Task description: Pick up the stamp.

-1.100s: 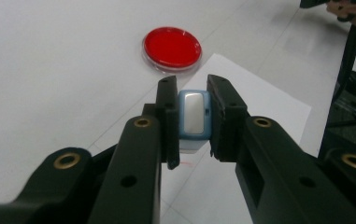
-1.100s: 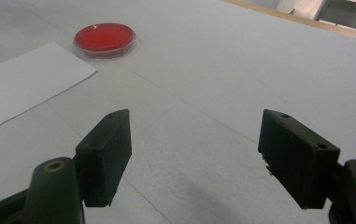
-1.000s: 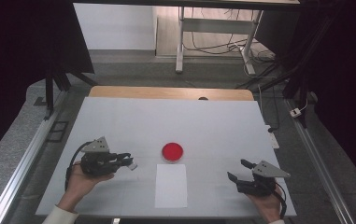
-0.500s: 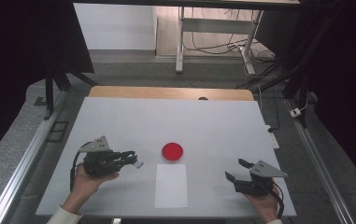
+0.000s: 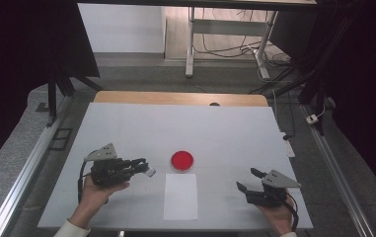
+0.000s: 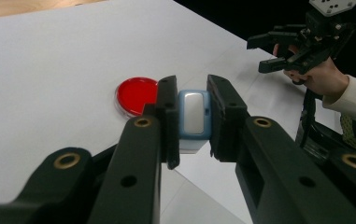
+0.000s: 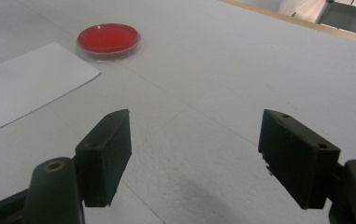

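Left gripper (image 6: 192, 119) pinches a stamp (image 6: 193, 113); right gripper (image 7: 194, 154) is spread. The stamp could slip or overshoot toward the dish (image 5: 182, 160) at 2 o'clock.

One red dish (image 5: 182, 161), one paper sheet (image 5: 180, 196), one small blue-white block (image 6: 194, 113).

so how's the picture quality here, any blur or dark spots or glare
High view: table evenly lit, surroundings fall to black at both sides. Left gripper view: the small blue and white block in the left claw is fairly sharp, the near arms soft. Right gripper view: right claw a bit soft, red dish clear, faint shadow beneath, no strong glare.
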Demonstrator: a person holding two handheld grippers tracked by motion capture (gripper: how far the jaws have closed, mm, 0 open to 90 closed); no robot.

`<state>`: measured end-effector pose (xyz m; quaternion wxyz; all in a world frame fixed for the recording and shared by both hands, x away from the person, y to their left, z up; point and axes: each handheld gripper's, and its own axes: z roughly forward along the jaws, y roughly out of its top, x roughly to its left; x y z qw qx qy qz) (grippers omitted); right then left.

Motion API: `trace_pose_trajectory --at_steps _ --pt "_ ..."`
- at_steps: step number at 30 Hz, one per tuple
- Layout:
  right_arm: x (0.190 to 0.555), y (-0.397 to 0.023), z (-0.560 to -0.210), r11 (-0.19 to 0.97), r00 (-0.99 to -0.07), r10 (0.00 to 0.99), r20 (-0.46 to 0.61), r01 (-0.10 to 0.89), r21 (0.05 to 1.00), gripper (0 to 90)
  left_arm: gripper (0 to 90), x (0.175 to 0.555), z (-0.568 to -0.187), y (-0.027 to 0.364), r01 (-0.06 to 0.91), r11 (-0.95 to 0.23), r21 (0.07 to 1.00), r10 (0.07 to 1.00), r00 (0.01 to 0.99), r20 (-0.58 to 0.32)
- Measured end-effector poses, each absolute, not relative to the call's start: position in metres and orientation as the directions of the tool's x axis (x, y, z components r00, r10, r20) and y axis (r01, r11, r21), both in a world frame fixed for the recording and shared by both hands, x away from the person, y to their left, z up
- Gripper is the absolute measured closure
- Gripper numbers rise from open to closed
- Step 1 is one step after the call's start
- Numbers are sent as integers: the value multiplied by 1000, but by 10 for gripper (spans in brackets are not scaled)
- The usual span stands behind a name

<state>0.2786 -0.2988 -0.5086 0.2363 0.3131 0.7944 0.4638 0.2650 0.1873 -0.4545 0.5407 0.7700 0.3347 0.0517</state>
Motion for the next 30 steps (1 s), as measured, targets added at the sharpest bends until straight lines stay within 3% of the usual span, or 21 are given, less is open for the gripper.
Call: trace_pose_trajectory --at_steps 30 --pt "283 -293 -511 378 -699 710 -90 269 886 252 759 277 -459 122 464 -184 866 518 795 -316"
